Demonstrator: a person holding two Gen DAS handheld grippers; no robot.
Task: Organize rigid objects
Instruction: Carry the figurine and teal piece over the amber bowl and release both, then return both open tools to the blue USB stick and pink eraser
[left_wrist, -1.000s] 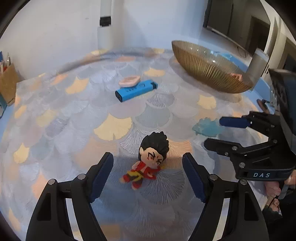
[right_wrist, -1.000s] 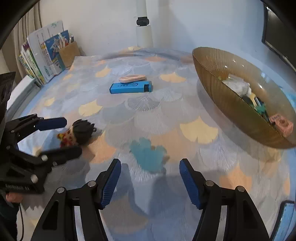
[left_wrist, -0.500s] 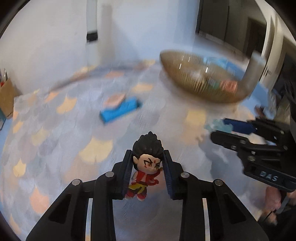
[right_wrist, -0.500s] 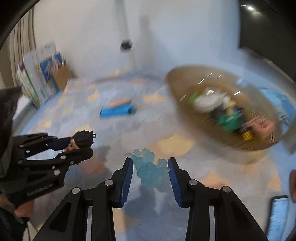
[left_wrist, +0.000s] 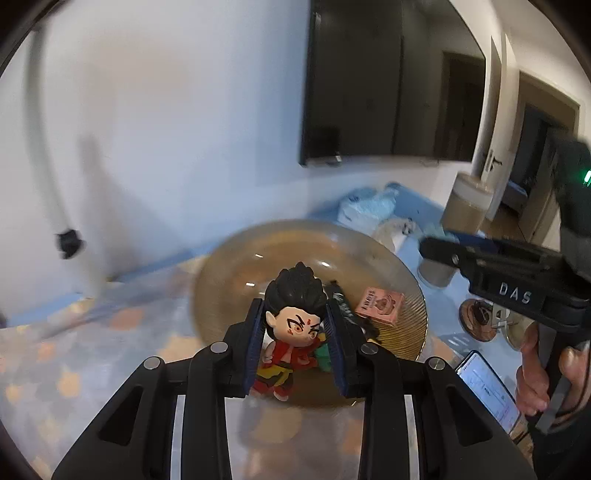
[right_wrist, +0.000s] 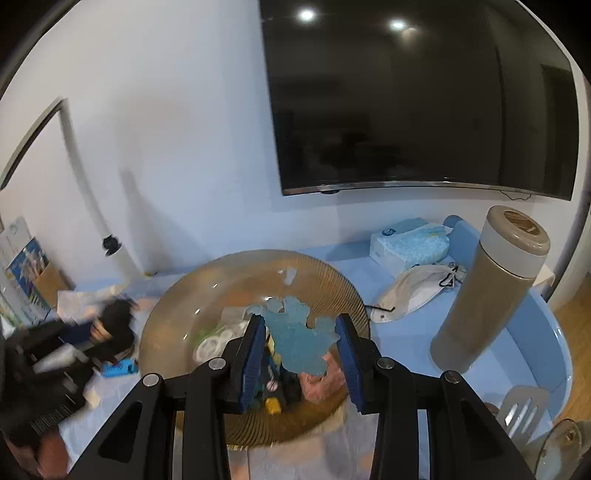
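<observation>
Amber glass bowl (right_wrist: 343, 291) holds pink box (left_wrist: 380, 305) and mixed small toys; left gripper (left_wrist: 295, 347) clamps figurine (left_wrist: 293, 332), right gripper (right_wrist: 301, 354) clamps blue cutout (right_wrist: 295, 341) above it.

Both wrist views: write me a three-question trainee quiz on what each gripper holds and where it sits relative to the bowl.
1. True or false: the left gripper is shut on the black-haired figurine.
2. The right gripper holds which? A) a blue lighter B) a translucent blue flat toy C) a tissue pack
3. Fill in: both held items hang over the amber ribbed glass ____.

Key:
1. True; its pads press the figurine's head from both sides.
2. B; the translucent blue flat toy is between the pads.
3. bowl, which already holds a pink box and other small items.
</observation>
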